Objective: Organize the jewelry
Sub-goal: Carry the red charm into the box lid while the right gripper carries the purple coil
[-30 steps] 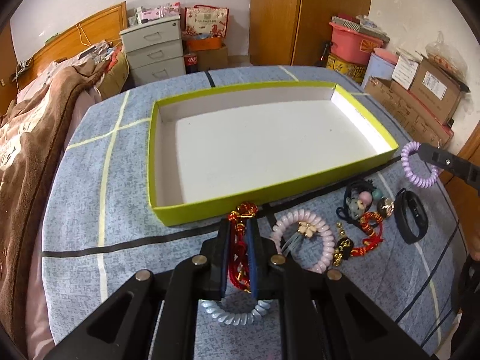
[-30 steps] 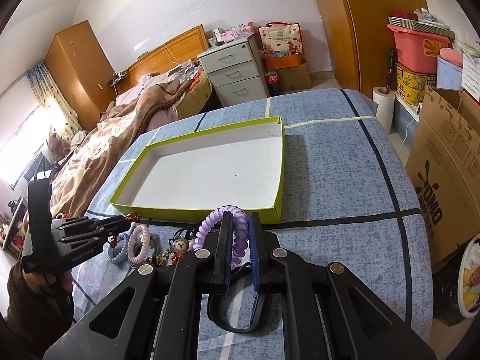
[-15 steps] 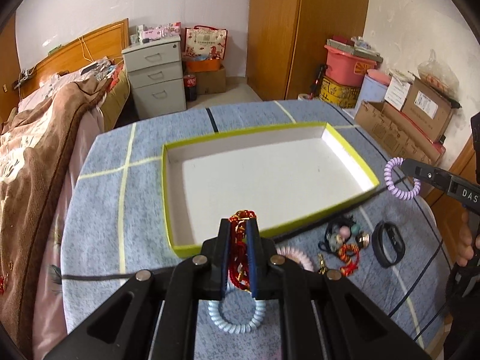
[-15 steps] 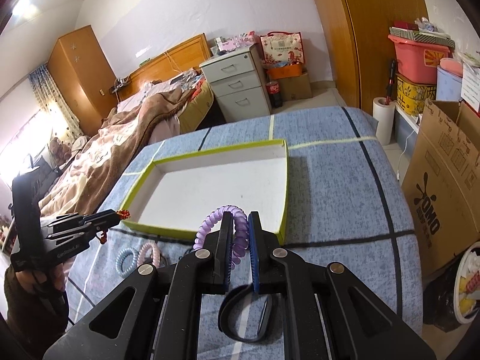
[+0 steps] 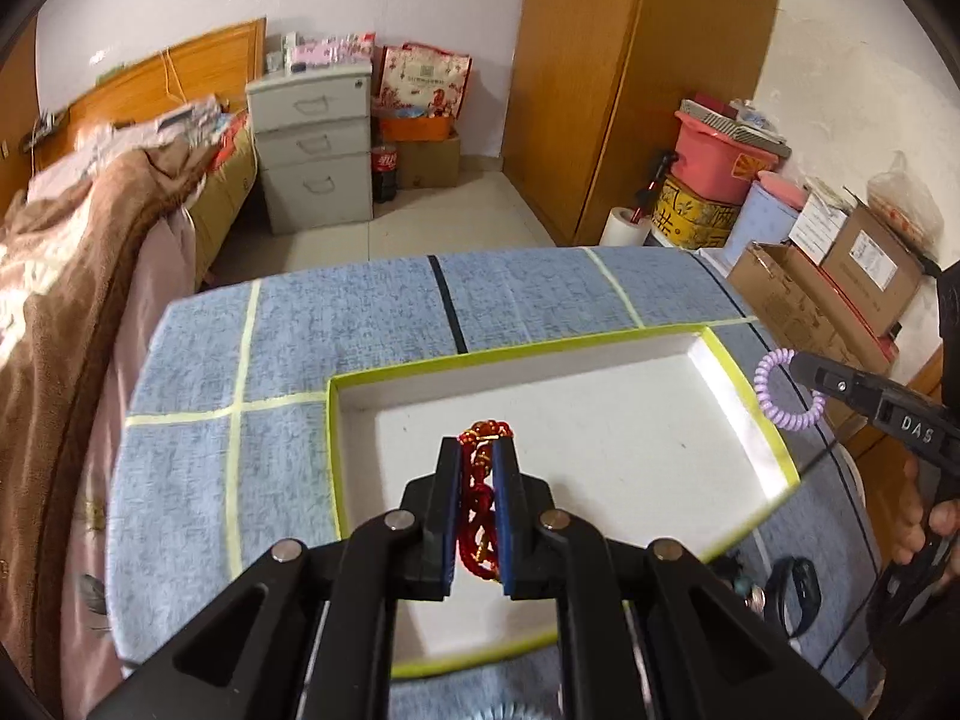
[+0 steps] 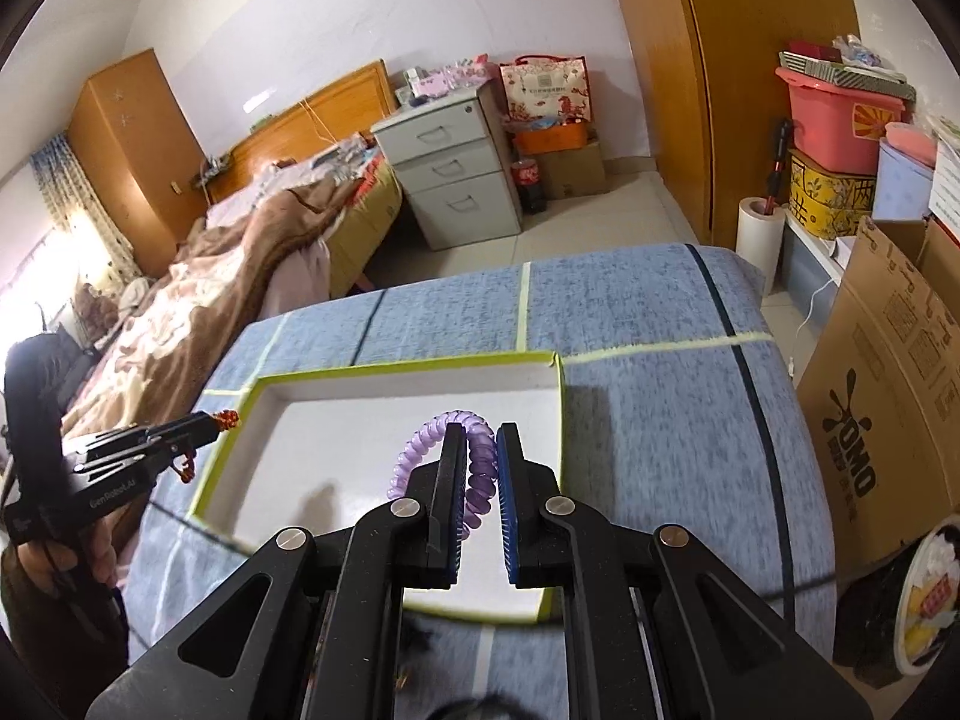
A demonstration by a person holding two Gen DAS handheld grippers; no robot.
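Note:
My left gripper (image 5: 478,450) is shut on a red beaded bracelet (image 5: 477,507) and holds it above the white floor of the green-rimmed tray (image 5: 753,408). My right gripper (image 6: 480,435) is shut on a purple spiral hair tie (image 6: 445,450) above the right half of the same tray (image 6: 561,414). In the left wrist view the right gripper (image 5: 804,369) holds the hair tie (image 5: 780,390) over the tray's right rim. In the right wrist view the left gripper (image 6: 213,423) holds the bracelet (image 6: 227,418) at the tray's left rim.
The tray lies on a blue cloth-covered table (image 5: 360,312). A black band (image 5: 795,588) and small trinkets (image 5: 747,591) lie on the cloth near the tray's near right corner. A bed (image 5: 72,252) is left, cardboard boxes (image 6: 888,420) right.
Both grippers have risen and moved forward with their items, from above the loose jewelry in front of the tray to over the tray itself.

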